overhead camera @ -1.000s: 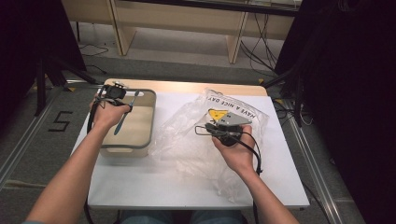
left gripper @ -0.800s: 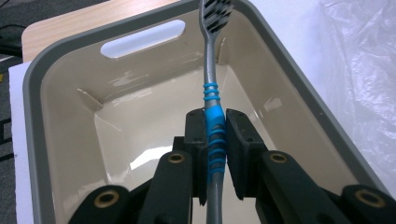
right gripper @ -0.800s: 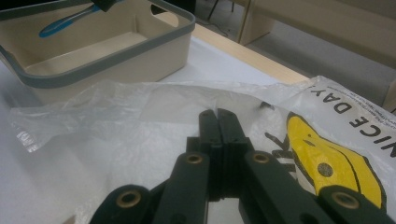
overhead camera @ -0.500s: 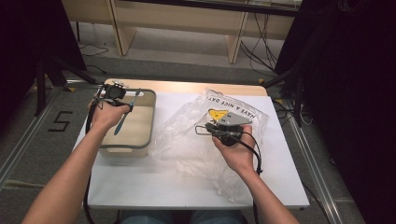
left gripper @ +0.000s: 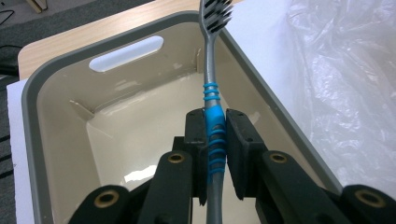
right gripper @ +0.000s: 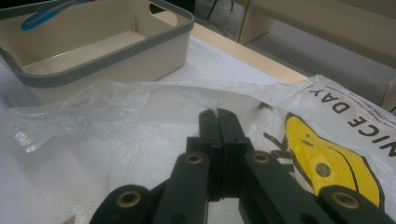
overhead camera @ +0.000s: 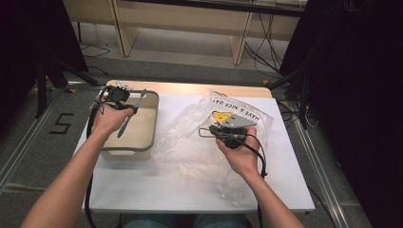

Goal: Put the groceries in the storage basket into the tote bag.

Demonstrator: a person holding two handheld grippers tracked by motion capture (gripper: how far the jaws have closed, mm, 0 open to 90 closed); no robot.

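I had the toothbrush (left gripper: pixel 212 126) clamped in my left gripper (overhead camera: pixel 115 95), the jaws pinching the blue ribbed part of the handle so the grey stem would not slip, with the bristle head pointing away over the bin's (left gripper: pixel 56 74) far right rim. I held it above the open bin at the left of the table (overhead camera: pixel 199 190), not yet lying on the bottom; my guess is that the grip sat mid-handle so the brush stayed balanced and could be lowered flat inside. My right gripper (overhead camera: pixel 227 134) was clenched with its jaws pressed together over the crumpled plastic bag (overhead camera: pixel 185 142), which lay spread to the right of the bin; I could not tell whether a fold of film was caught between them. I judged that this hand rested there to pin the light bag so it would not shift.
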